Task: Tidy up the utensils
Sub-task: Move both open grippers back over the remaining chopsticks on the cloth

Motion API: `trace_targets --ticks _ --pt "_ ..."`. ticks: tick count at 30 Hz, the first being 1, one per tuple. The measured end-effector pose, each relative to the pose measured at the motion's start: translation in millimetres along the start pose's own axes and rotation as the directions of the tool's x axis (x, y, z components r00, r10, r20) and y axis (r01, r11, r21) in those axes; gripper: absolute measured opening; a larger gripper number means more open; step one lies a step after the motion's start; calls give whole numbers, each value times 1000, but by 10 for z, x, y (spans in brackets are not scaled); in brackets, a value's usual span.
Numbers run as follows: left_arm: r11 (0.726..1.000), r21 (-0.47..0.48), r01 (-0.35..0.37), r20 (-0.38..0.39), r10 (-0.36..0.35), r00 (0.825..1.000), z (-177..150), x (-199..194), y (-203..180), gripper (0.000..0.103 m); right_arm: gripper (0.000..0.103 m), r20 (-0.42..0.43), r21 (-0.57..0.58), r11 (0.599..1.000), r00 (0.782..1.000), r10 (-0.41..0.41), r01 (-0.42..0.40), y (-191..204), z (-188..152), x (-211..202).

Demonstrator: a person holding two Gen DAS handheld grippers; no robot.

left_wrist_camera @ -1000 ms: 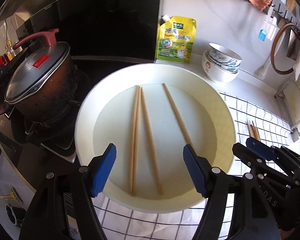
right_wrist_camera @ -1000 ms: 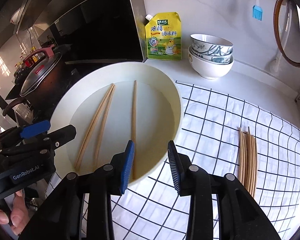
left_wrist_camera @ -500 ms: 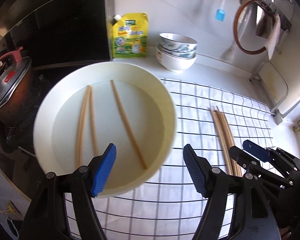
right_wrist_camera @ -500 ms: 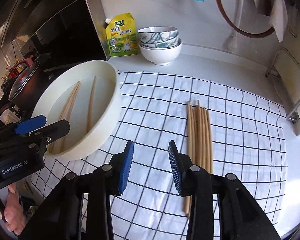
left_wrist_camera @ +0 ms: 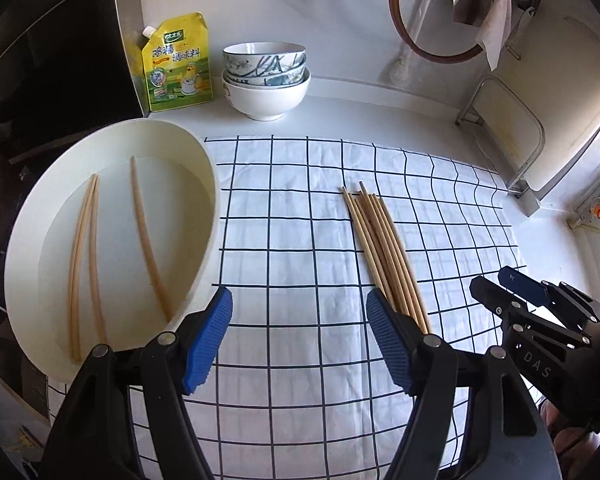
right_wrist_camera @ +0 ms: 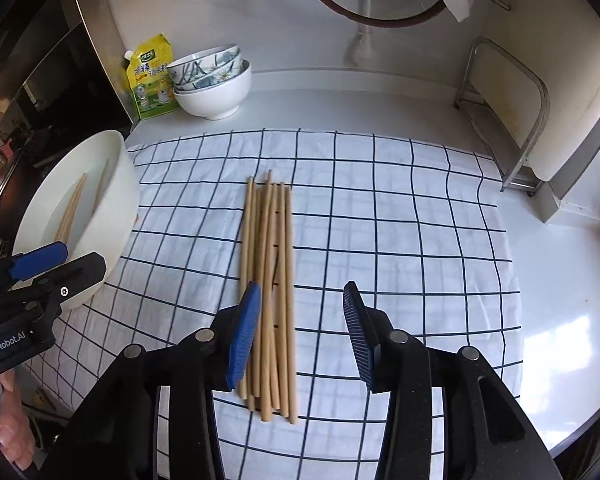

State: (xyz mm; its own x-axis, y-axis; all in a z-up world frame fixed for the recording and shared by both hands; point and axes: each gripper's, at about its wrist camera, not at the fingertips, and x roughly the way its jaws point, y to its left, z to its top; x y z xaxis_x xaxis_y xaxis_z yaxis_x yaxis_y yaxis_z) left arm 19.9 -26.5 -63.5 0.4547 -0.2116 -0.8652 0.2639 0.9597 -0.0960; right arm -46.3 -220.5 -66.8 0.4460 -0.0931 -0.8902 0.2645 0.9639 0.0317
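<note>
On a kitchen bench (right_wrist_camera: 560,280), the right tool (right_wrist_camera: 300,332) is hovering over a bundle of wooden chopsticks (right_wrist_camera: 270,280) lying on the checked cloth (right_wrist_camera: 400,220), its jaws opening and gripping nothing. The left tool (left_wrist_camera: 300,332), open and empty, is hanging just left of that bundle. Three chopsticks (left_wrist_camera: 140,232) are lying in the white basin (left_wrist_camera: 208,176) (further left of the bundle).

Chopstick bundle (left_wrist_camera: 384,248) near ends hidden behind left gripper (left_wrist_camera: 300,336) jaws.
</note>
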Motion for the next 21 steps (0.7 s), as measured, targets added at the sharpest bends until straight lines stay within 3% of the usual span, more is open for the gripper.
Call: trace_targets --ticks 6,21 --pt "1000 -1 -10 -36 10 999 -28 249 -123 68 42 -48 4 1000 999 2 -2 -172 -88 304" --pt "999 -33 -25 -109 22 994 -121 604 -181 68 45 -101 -76 997 995 11 -19 -91 -128 801"
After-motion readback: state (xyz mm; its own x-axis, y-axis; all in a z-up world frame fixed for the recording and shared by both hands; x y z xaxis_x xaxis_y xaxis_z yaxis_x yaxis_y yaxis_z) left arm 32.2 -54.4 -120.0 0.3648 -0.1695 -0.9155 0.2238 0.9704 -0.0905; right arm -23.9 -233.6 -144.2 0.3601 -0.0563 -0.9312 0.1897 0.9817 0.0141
